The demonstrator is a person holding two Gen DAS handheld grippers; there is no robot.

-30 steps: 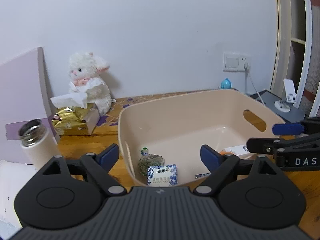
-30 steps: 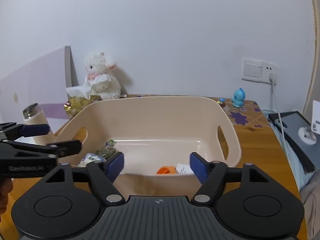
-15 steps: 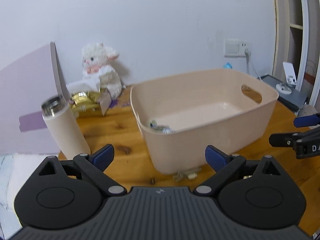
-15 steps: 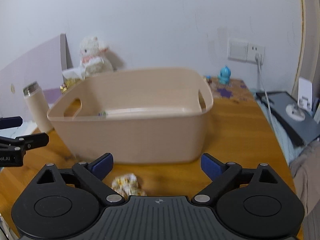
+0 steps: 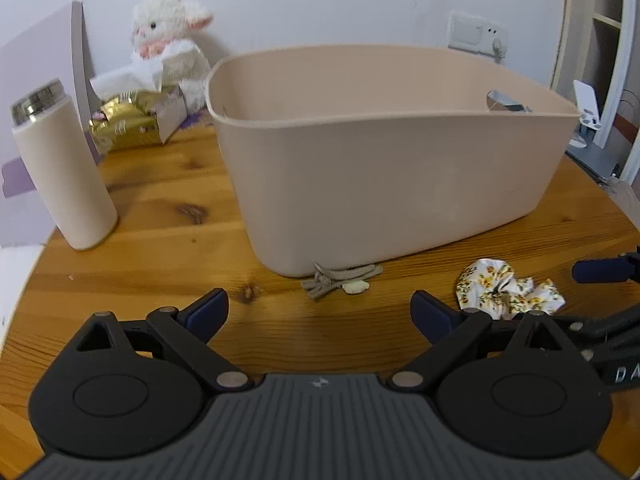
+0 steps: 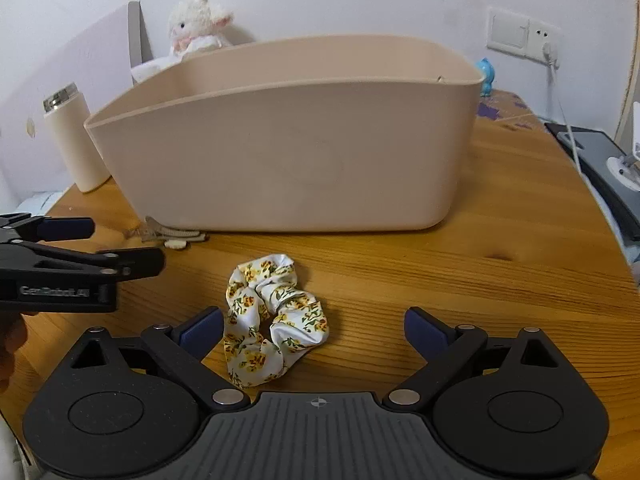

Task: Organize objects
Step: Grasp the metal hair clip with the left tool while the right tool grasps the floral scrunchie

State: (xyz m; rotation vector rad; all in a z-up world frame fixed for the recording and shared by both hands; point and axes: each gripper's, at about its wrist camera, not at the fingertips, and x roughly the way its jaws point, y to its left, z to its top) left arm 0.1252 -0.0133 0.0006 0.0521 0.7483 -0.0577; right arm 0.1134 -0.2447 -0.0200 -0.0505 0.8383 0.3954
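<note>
A beige plastic bin (image 5: 384, 152) (image 6: 288, 148) stands on the wooden table. A white scrunchie with yellow flowers (image 6: 272, 320) (image 5: 508, 290) lies in front of it, just by the left fingertip of my right gripper (image 6: 314, 328), which is open and low over the table. A beige hair clip with a cord (image 5: 340, 278) (image 6: 176, 236) rests against the bin's base. My left gripper (image 5: 320, 314) is open and empty, a short way before that clip. Each gripper shows at the side of the other's view, the left one (image 6: 80, 256) level with the clip.
A cream bottle with a steel top (image 5: 60, 168) (image 6: 76, 140) stands left of the bin. Behind it are a gold tissue pack (image 5: 128, 124), a white plush lamb (image 5: 172, 40) and a lilac board (image 5: 36, 80). A grey device (image 6: 600, 160) lies at the right edge.
Both grippers have pulled back from over the bin and dropped low to the table in front of it. The scrunchie and the hair clip have come into view.
</note>
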